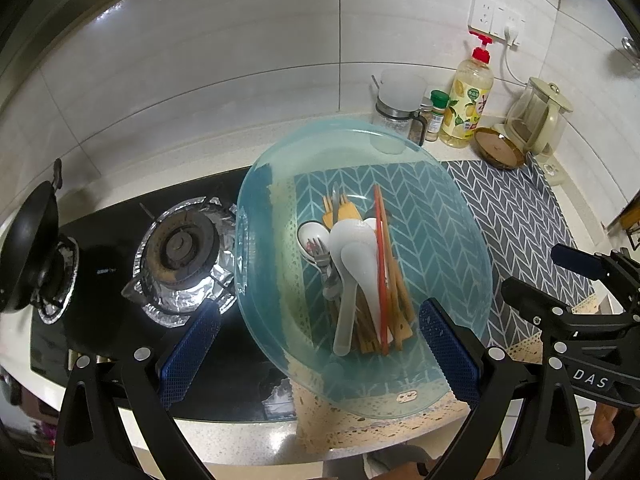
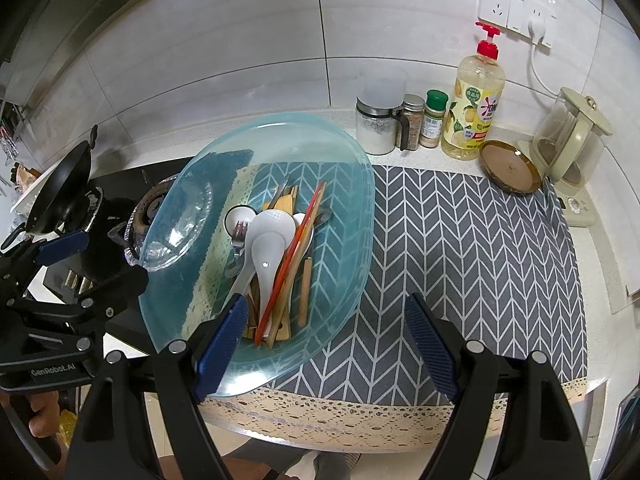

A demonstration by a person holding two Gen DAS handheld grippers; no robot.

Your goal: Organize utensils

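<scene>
At frame centre, the blue basin (image 2: 352, 200) holds the utensils (image 2: 276, 256) on the worktop mat (image 2: 460, 248); both grippers' fingers (image 1: 450, 344) (image 2: 430, 344) stand apart, empty. Stove (image 1: 180, 248) left, bottles (image 2: 474, 108) upper right.

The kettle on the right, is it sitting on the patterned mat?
No, the kettle stands on bare counter just past the mat.

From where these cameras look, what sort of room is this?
A home kitchen, most likely: a gas stove, spice jars and a kettle on a tiled counter, and a basin of utensils.
</scene>
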